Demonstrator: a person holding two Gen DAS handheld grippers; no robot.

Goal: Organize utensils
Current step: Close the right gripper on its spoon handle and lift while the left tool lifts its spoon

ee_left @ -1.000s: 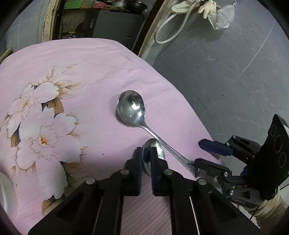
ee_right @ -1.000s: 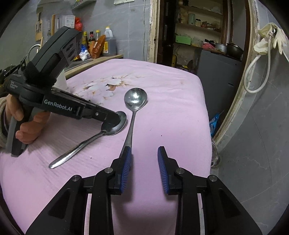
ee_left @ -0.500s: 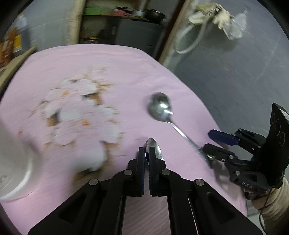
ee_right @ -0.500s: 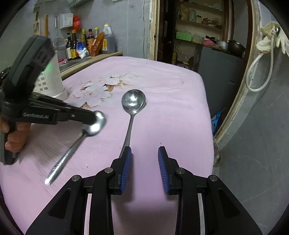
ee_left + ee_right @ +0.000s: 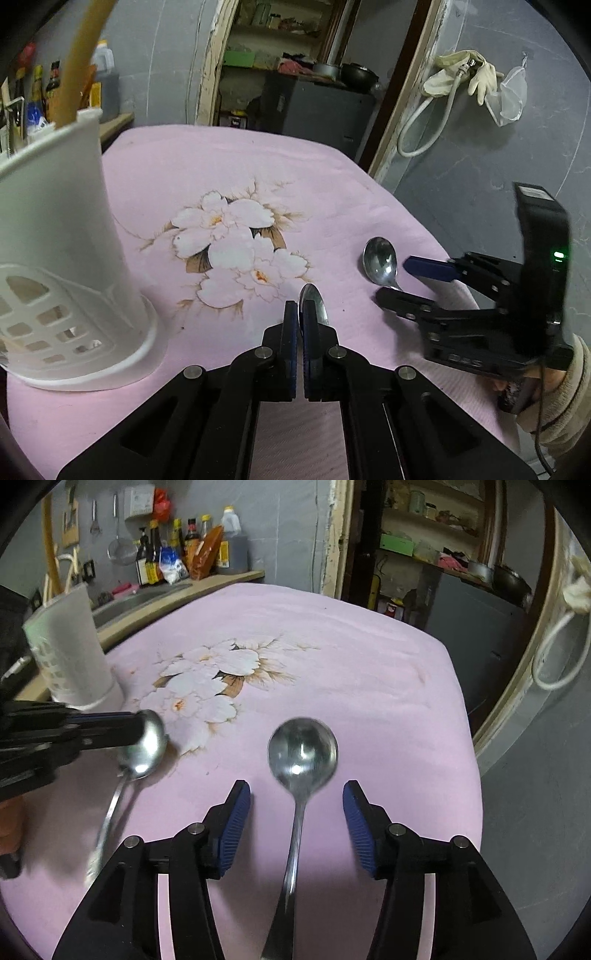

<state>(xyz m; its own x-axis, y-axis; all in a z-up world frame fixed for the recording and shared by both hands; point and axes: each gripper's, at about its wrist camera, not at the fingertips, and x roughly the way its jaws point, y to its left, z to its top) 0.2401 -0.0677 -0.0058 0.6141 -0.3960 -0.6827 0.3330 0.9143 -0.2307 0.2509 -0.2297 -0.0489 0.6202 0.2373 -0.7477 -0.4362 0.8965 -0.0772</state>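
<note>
We are straddling the second spoon (image 5: 302, 755) with our right gripper (image 5: 296, 825), jaws opening, its handle running back between the pads, untouched on the pink tablecloth (image 5: 369, 672). Our left gripper (image 5: 300, 345) is pinching the first spoon (image 5: 313, 304) by its bowl, angled down near the white utensil holder (image 5: 55, 236).

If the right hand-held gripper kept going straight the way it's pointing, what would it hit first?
Most likely the large steel spoon lying on the pink floral tablecloth. Its handle already runs between the opening jaws of the right hand-held gripper, untouched by either pad; exact depth is unclear.
</note>
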